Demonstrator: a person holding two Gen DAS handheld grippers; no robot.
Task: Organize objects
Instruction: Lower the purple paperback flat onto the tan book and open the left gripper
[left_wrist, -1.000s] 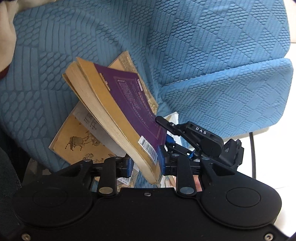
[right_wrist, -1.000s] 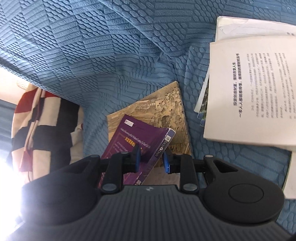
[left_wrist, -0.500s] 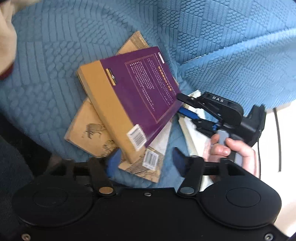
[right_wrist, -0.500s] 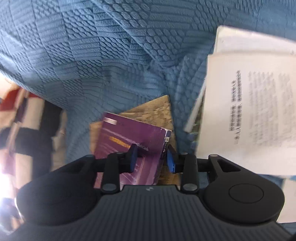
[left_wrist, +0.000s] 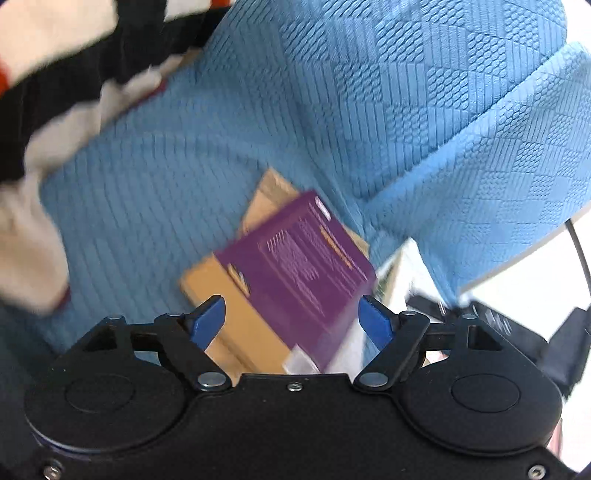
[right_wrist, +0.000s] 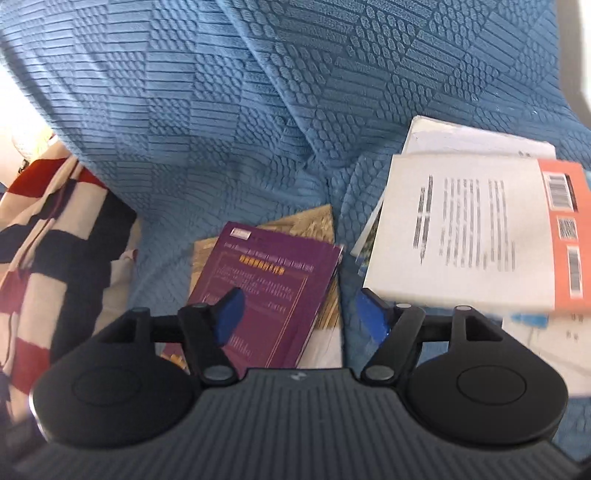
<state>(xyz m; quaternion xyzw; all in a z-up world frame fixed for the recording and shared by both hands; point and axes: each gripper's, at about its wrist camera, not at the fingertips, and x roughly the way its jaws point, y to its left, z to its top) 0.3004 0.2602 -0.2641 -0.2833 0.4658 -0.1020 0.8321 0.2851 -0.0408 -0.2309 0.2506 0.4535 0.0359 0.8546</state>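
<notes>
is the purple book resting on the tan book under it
Touching. In the right wrist view the purple book lies flat across the tan book, no gap showing at its edges; both grippers are open.

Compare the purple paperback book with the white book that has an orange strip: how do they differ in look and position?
The purple paperback book has a dark cover with pale text and a framed border; the white book with an orange strip is pale with dark text and barcodes. The purple one lies on a tan illustrated book; the white one lies to its right, on other white books. Both rest flat on the blue textured cover.
</notes>
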